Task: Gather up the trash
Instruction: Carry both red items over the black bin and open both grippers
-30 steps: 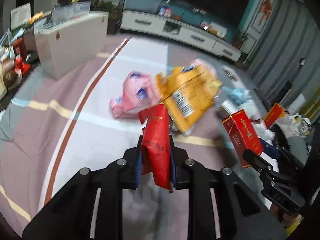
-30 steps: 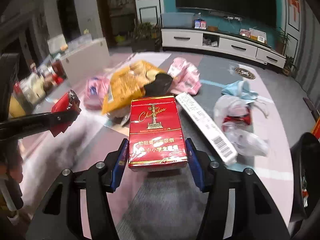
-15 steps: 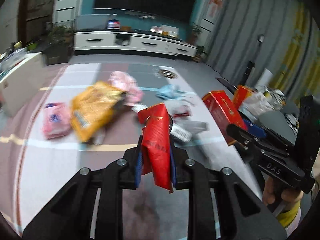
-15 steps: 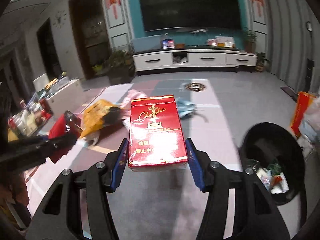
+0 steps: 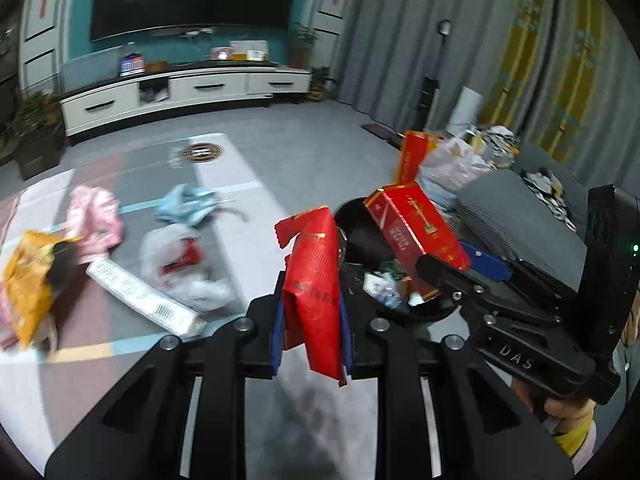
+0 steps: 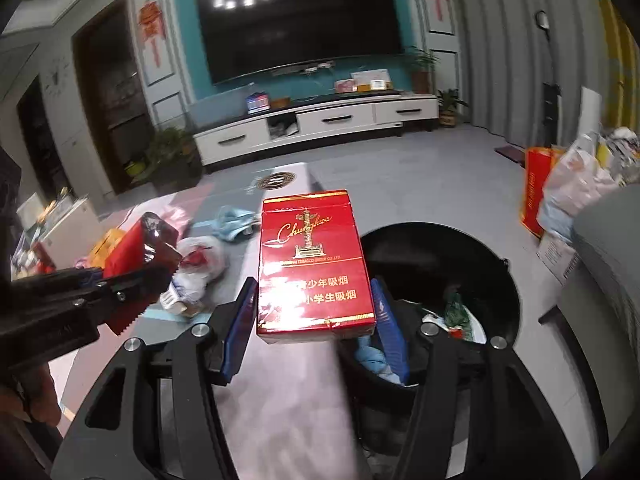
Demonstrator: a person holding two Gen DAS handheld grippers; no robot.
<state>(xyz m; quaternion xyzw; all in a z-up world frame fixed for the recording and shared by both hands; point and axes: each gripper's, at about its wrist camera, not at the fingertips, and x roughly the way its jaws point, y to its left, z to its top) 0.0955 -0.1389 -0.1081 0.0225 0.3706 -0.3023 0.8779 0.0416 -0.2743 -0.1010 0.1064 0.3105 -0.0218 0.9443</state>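
- The fingers [image 5: 280, 332] of the left gripper [image 5: 312, 320] are clenched on a crumpled red wrapper [image 5: 314, 280], which stands upright at the centre of the left wrist view, its torn top edge pointing up.
- The fingers [image 6: 240, 320] of the right gripper [image 6: 314, 316] stand against both sides of a red cigarette carton [image 6: 314, 264] and hold it upright in the middle of the right wrist view, gold lettering facing the camera.
- In the left wrist view the same carton [image 5: 416, 236] sits right of centre, in front of the black trash bin [image 5: 360, 236], with the right gripper's black body below it.
- In the right wrist view the trash bin [image 6: 508, 276] lies just right of the carton, its mouth open, with scraps of rubbish inside.
- The left gripper shows at the left edge of the right wrist view with the red wrapper [image 6: 136, 240] in its tips.
- On the floor, in the left half of the left wrist view, lie a white plastic bag [image 5: 180, 264], a long white box [image 5: 140, 296], a yellow snack bag [image 5: 28, 284], a pink packet [image 5: 94, 216] and a blue cloth [image 5: 186, 204].
- A TV cabinet [image 6: 320, 124] runs along the far wall under a dark television [image 6: 300, 24].
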